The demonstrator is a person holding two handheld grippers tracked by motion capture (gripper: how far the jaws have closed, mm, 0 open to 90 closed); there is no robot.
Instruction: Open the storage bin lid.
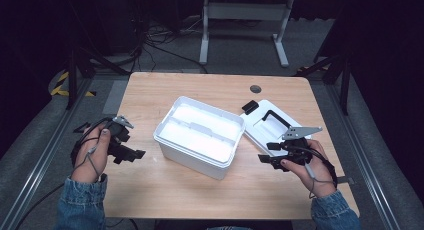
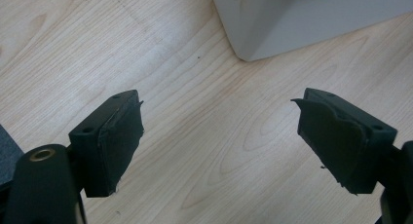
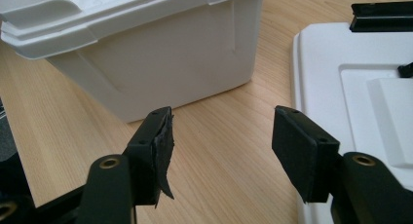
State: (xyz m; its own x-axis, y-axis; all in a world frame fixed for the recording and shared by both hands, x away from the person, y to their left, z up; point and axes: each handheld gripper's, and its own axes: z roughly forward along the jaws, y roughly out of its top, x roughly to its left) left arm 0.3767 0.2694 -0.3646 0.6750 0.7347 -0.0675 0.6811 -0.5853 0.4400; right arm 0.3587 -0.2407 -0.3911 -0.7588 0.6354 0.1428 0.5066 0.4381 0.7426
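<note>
From above, an open white plastic box (image 1: 200,136) sits mid light wooden counter (image 1: 150,190), its flat white lid with black handle (image 1: 272,122) just right of it. The left claw (image 1: 131,154) and right claw (image 1: 265,159) flank the box.

Left gripper view: jaws wide apart, empty, over bare wood near the box corner (image 2: 272,34).

Right gripper view: jaws wide apart, empty, between box (image 3: 160,58) and lid (image 3: 350,87).

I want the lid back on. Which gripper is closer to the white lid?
Right. The right gripper is at the white lid's near edge; the left gripper is across the white box.
</note>
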